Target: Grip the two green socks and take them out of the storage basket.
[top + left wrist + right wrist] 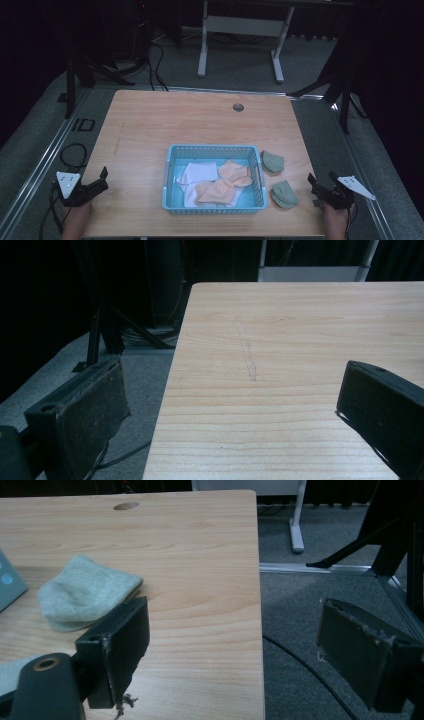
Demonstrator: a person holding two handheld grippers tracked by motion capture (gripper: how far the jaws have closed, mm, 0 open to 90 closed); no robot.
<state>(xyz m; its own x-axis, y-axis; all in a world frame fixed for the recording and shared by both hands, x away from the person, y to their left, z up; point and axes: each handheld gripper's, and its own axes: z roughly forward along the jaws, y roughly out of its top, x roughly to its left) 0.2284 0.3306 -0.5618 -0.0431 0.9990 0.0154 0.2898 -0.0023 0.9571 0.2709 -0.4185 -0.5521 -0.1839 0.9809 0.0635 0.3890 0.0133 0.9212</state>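
Two grippers sat at the near corners of the wooden table (150, 125) — the left gripper (102, 180) at about eight o'clock from the blue basket (172, 155), the right gripper (320, 186) at about four o'clock. Both had their jaws spread wide, holding nothing. The basket, near the table's front middle, held white cloths (197, 174) and peach cloths (225, 182) lying in a heap. Just beside it at three o'clock lay two green cloths — one (273, 161) farther back, the other (284, 194) nearer the right gripper, neither touching the jaws.
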